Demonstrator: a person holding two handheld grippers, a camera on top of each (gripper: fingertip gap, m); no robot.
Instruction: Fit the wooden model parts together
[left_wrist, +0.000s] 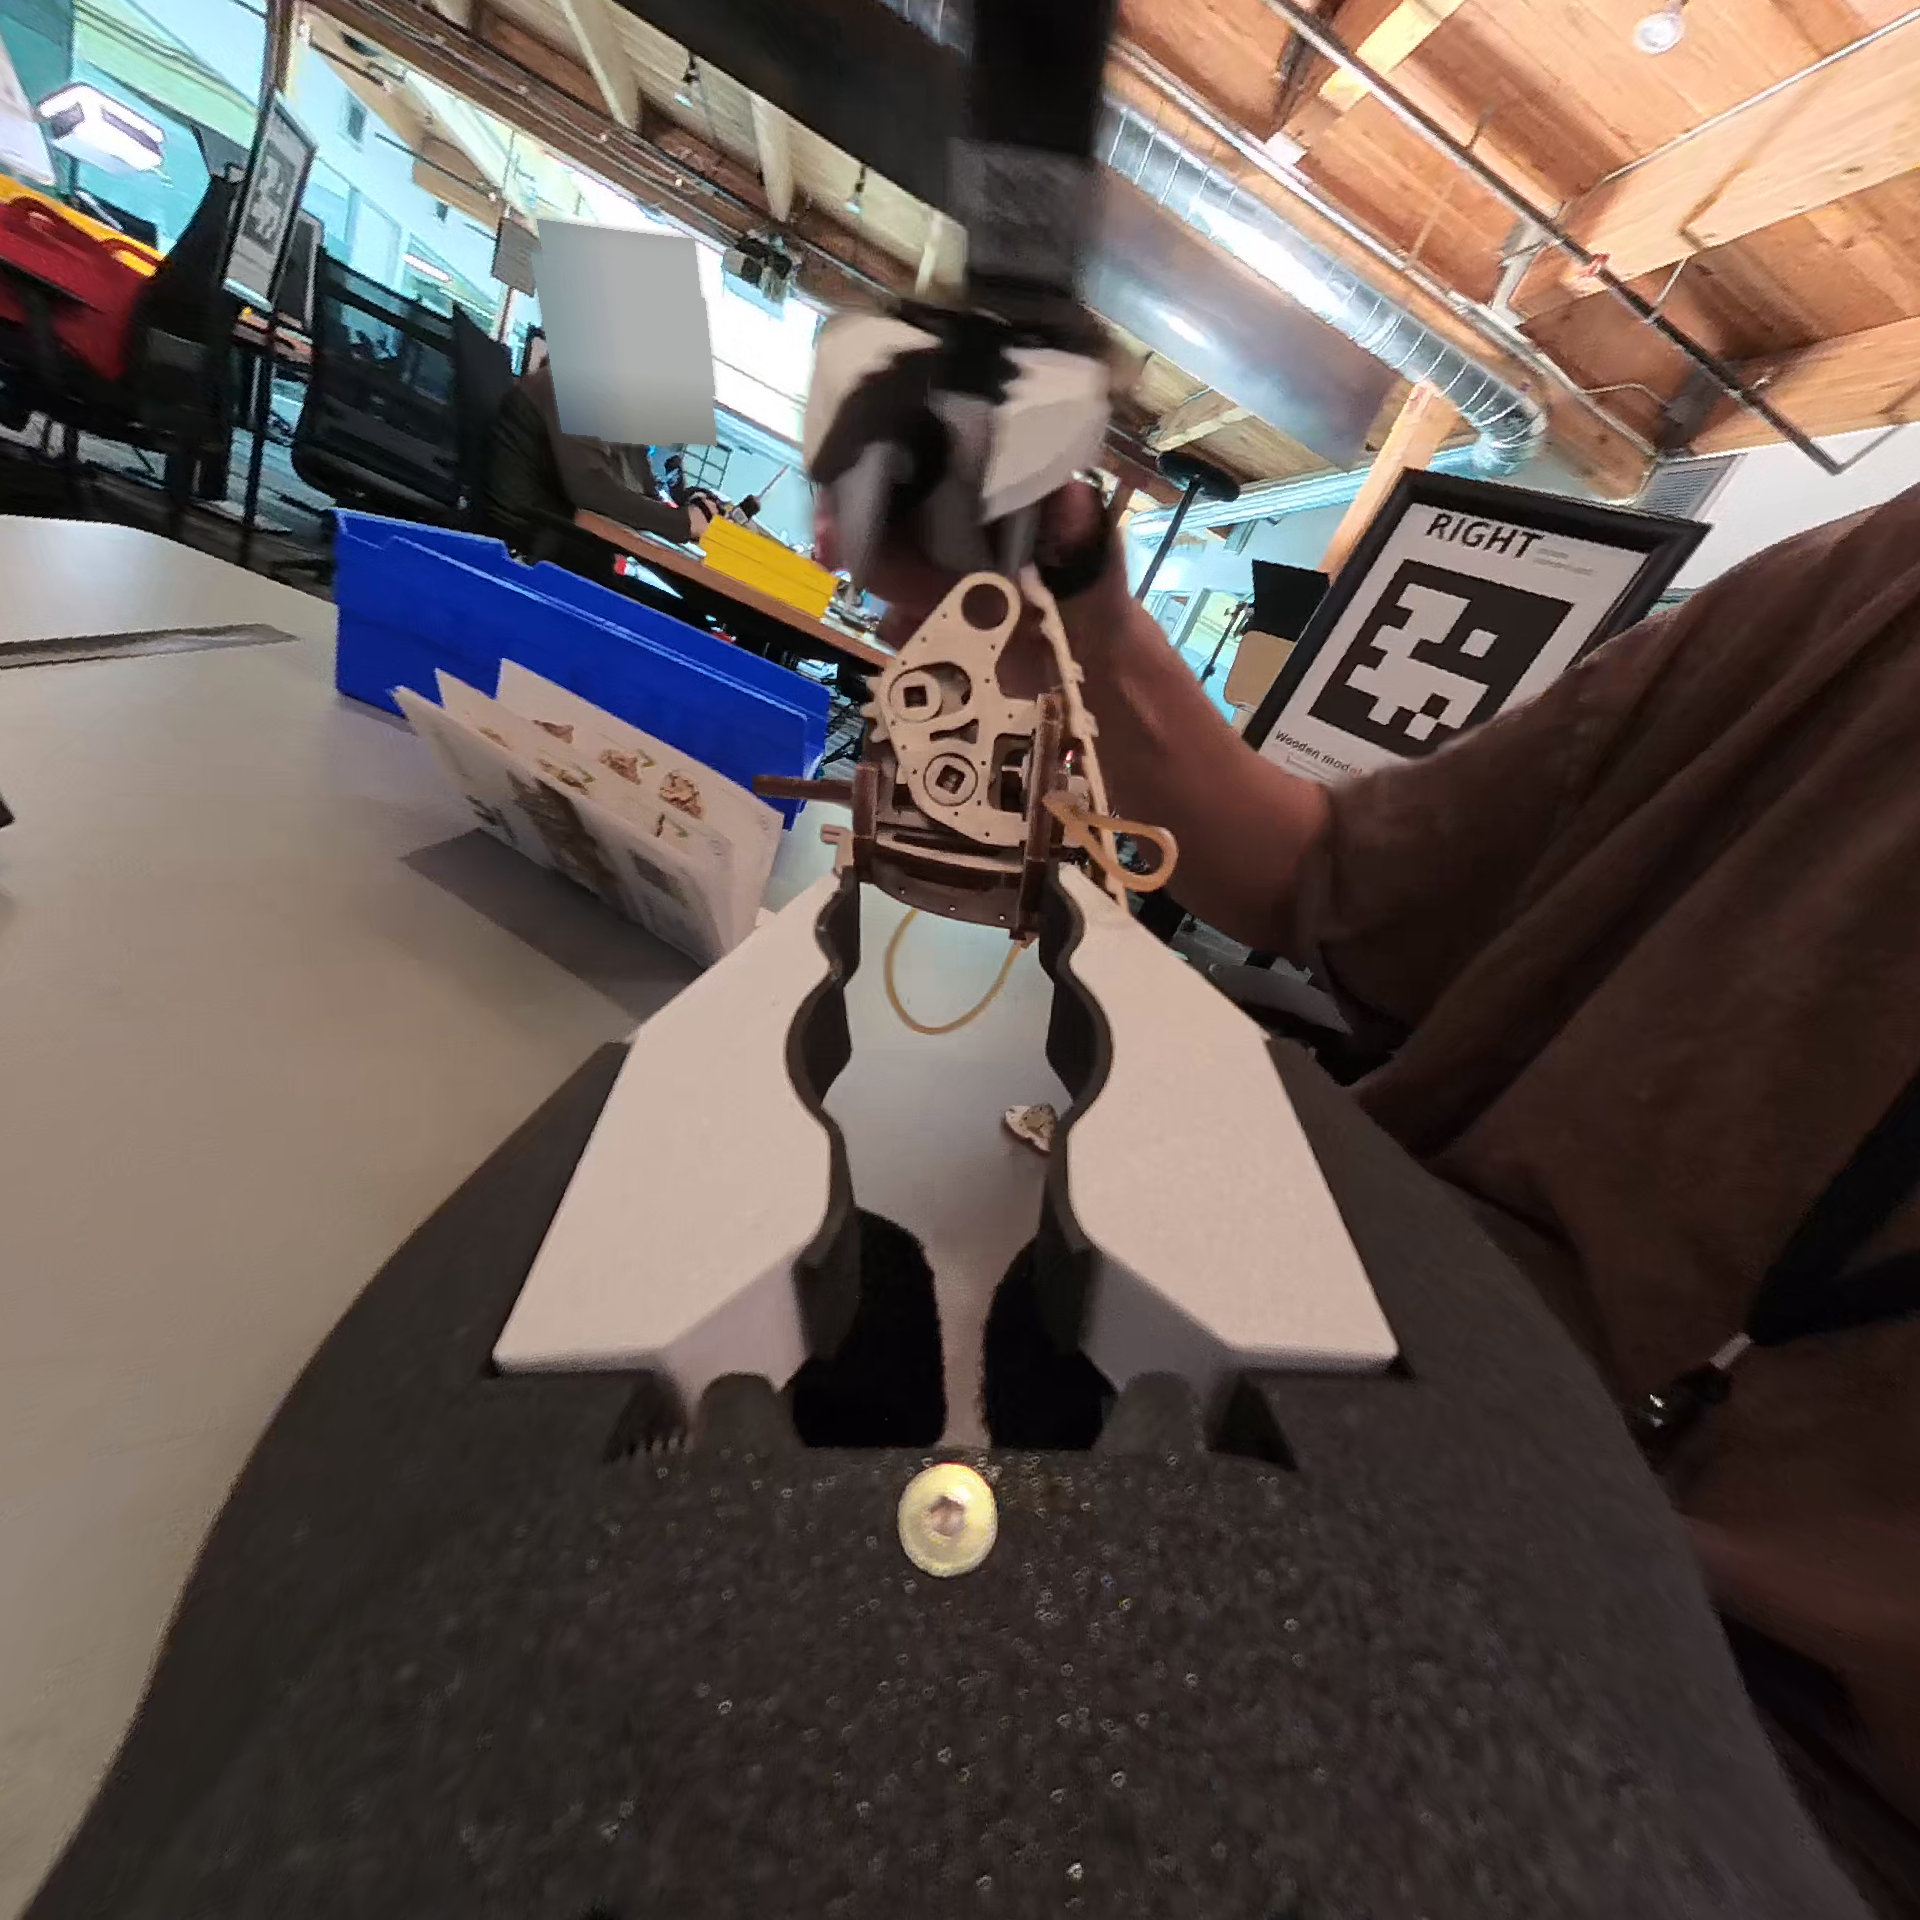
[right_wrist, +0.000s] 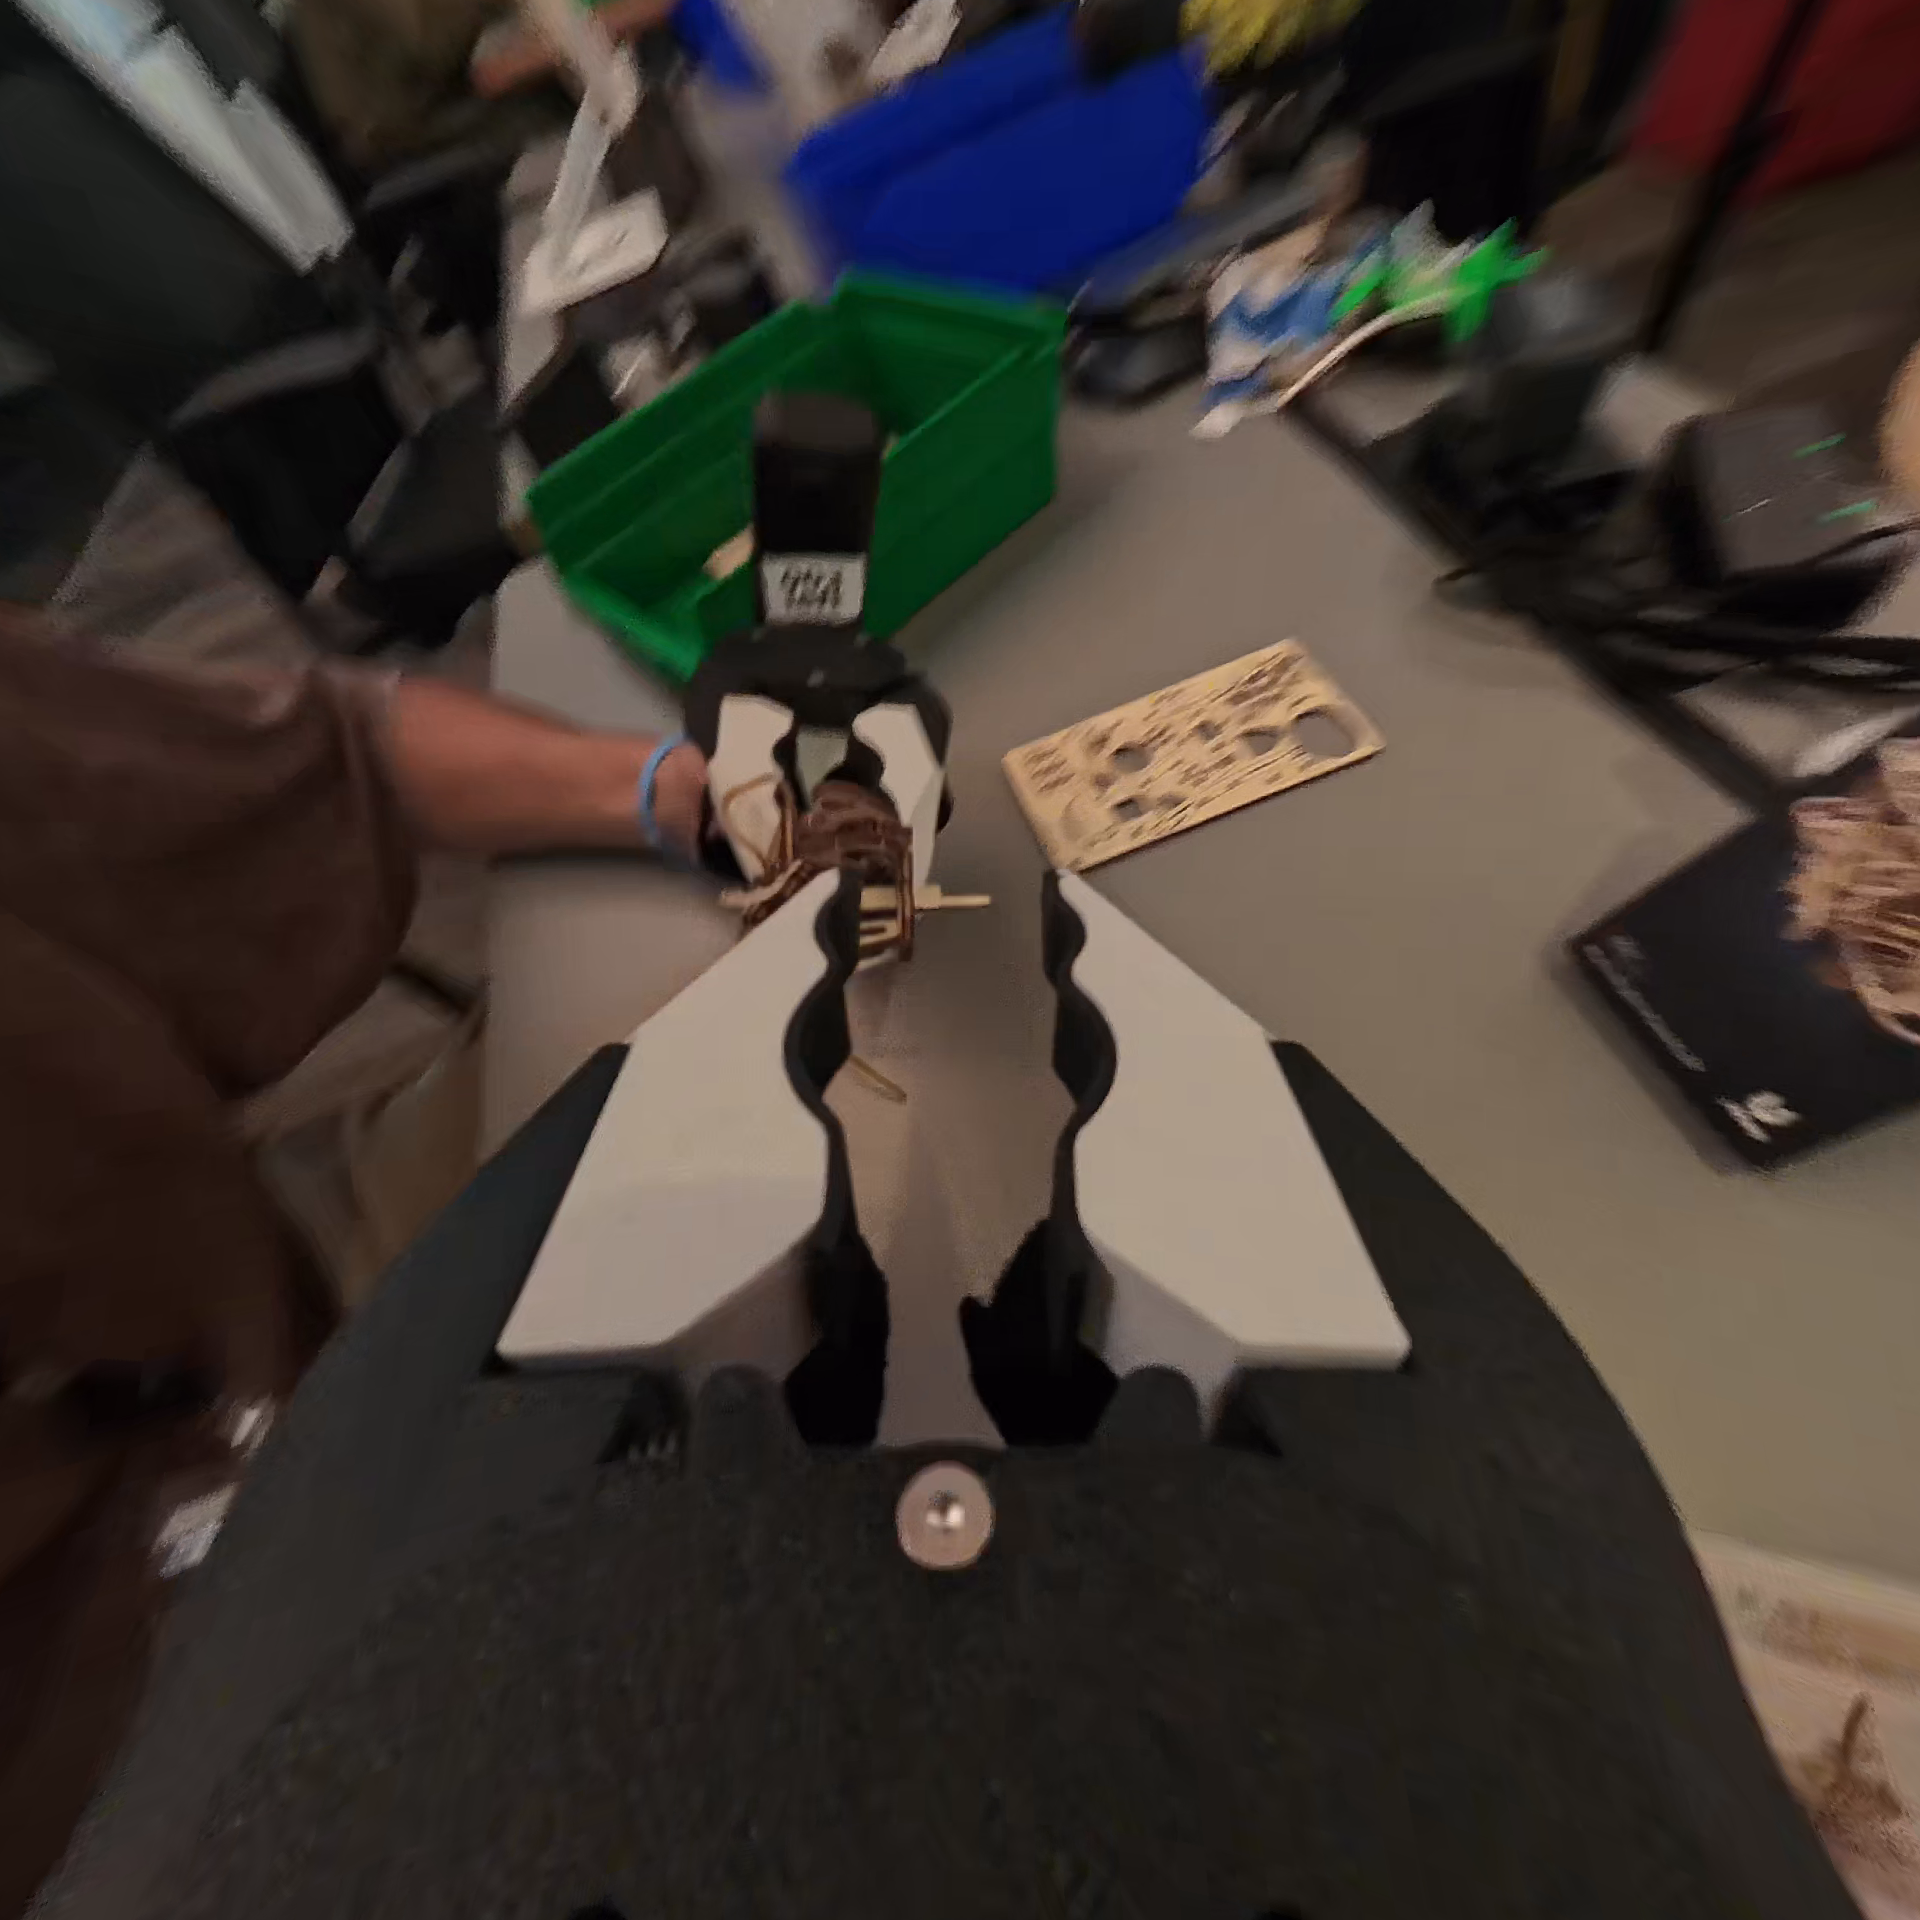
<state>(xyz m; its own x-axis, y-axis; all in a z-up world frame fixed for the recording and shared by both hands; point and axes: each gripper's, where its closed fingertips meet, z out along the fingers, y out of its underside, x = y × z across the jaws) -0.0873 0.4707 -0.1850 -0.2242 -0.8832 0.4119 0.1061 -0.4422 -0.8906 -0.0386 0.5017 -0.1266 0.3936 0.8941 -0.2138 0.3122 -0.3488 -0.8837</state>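
L gripper (left_wrist: 943, 894) pinches the model (left_wrist: 961, 769) at its base, above the table; R gripper (right_wrist: 945, 894) is spread, empty, tips beside the model. Risk – blurry fast R approach could knock thin plates or snag the rubber band (left_wrist: 951, 982) – popping joints

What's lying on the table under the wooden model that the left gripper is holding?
Under the wooden model, a tan rubber band lies on the grey table, with a small wooden piece nearer the camera. The left gripper's fingers hide the table to either side.
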